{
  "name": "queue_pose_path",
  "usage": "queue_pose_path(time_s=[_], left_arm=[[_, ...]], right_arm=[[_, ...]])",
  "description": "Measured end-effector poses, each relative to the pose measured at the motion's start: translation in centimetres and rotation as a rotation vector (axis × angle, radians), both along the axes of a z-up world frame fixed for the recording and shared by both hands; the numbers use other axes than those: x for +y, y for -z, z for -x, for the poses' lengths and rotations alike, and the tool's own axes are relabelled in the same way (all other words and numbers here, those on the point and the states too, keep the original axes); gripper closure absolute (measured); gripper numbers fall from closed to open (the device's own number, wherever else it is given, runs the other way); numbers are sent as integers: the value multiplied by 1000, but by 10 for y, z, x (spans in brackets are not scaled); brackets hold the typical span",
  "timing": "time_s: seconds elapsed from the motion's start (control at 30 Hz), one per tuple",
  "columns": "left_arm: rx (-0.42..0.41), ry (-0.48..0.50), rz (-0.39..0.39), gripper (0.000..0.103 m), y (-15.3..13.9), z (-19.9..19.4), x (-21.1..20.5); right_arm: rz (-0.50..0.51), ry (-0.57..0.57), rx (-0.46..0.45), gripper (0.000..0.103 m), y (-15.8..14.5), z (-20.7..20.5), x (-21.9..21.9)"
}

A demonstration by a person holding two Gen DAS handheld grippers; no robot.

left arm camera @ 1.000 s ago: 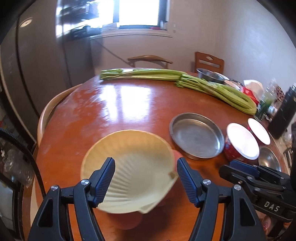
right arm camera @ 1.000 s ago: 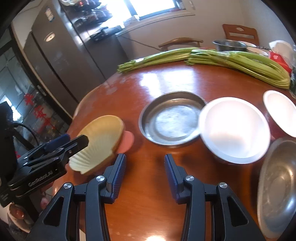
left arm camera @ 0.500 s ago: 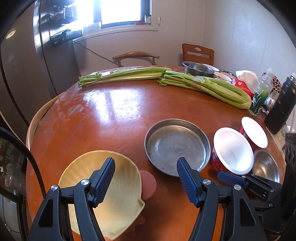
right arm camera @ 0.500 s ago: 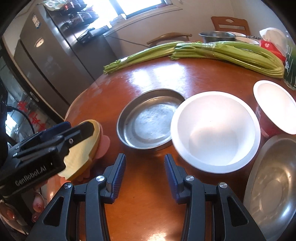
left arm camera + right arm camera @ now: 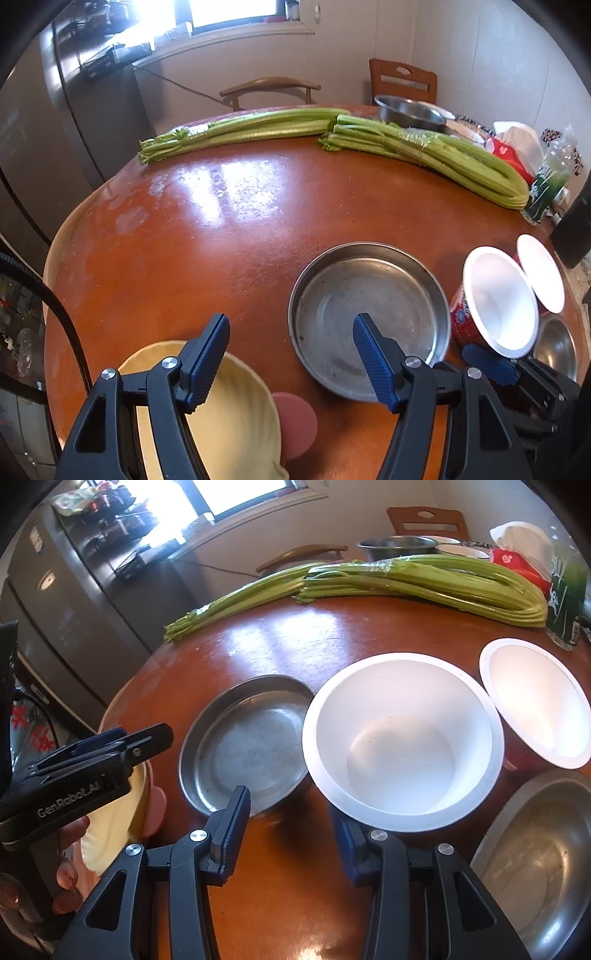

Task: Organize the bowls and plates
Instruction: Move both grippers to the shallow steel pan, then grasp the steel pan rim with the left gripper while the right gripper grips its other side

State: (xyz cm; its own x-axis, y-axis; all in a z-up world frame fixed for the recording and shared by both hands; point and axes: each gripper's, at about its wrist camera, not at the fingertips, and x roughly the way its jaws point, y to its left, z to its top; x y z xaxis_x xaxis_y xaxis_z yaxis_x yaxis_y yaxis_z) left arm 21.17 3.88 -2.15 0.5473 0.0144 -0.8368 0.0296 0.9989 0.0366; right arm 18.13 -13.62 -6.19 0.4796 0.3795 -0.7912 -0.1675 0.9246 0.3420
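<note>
Two grippers hover over a round wooden table (image 5: pixel 229 236), and both stand with jaws spread wide, gripping nothing. From the left wrist view, the left gripper (image 5: pixel 291 354) sits low at the near edge; its left finger overlaps a pale yellow shell dish (image 5: pixel 229 417) that lies on the table beside a small pink disc (image 5: pixel 297 421), though whether the finger touches the dish I cannot tell. Just right of the disc is a shallow steel pan (image 5: pixel 365 314), resting flat and bare inside. To the pan's right stands a red cup bowl (image 5: pixel 495 306) with a white interior, and a second white bowl (image 5: pixel 541 273) touches it on the far side. A steel bowl (image 5: pixel 557 347) sits near the right edge. From the right wrist view, the right gripper (image 5: pixel 291 823) reaches toward the near rim of the red cup bowl (image 5: pixel 402 738), its right finger partly hidden under that rim; the steel pan (image 5: pixel 245 742) lies just left, touching or nearly touching the bowl. The left gripper (image 5: pixel 99 753) shows at the left, above the shell dish (image 5: pixel 110 823), held by a hand (image 5: pixel 70 860) with painted nails. Two celery bundles (image 5: pixel 332 136) stretch across the far side, with another steel bowl (image 5: pixel 408 110) and a green bottle (image 5: pixel 563 594) beyond.
</note>
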Motion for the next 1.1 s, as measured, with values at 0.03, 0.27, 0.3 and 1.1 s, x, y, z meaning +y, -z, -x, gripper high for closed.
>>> queue_pose_path(time_s=[0.03, 0.27, 0.3, 1.1], left_arm=[[9, -2, -2, 34, 3, -4, 0], [73, -8, -16, 34, 24, -26, 1], [82, -10, -13, 34, 27, -28, 2], [104, 31, 9, 56, 39, -37, -5]], right_arm=[[4, 0, 2, 58, 1, -1, 1], [54, -28, 22, 57, 11, -9, 19], [54, -28, 29, 57, 13, -10, 20], [81, -51, -47, 57, 13, -16, 36]])
